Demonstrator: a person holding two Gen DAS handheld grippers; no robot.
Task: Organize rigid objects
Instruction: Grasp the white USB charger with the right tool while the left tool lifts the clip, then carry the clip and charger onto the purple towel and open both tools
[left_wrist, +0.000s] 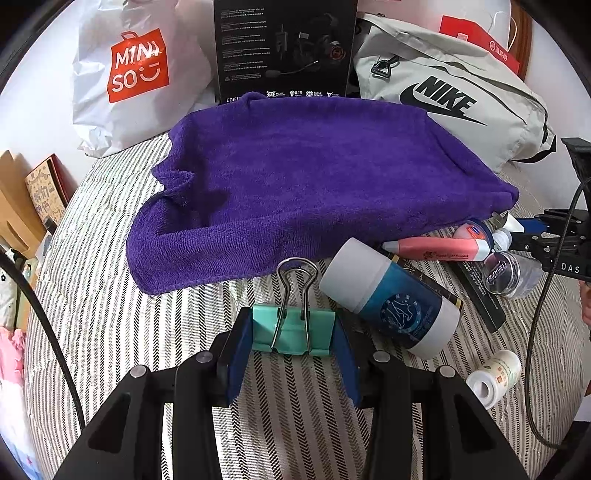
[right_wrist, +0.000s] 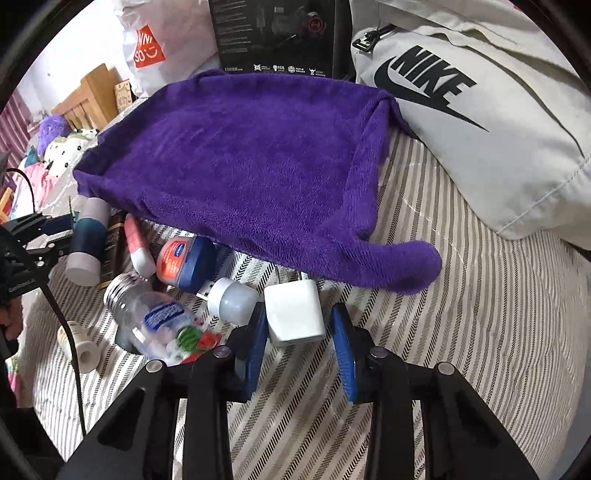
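Observation:
My left gripper (left_wrist: 293, 334) is shut on a teal binder clip (left_wrist: 291, 330) with steel handles, just in front of a purple towel (left_wrist: 314, 184) draped over a raised shape on the striped bed. My right gripper (right_wrist: 299, 328) has its blue pads around a white charger cube (right_wrist: 295, 312); the left pad touches it, the right pad stands slightly apart. A blue-and-white cylinder (left_wrist: 389, 299), a pink tube (left_wrist: 439, 247), a Vaseline jar (right_wrist: 186, 260), a clear bottle (right_wrist: 147, 314) and a small paper roll (left_wrist: 493, 378) lie nearby.
A Minis bag (left_wrist: 136, 70), a black headset box (left_wrist: 284, 48) and a grey Nike bag (left_wrist: 454, 96) stand behind the towel. A white USB night light (right_wrist: 231, 299) lies left of the charger. A black flat box (left_wrist: 480, 295) lies under the clutter. Cables run beside both grippers.

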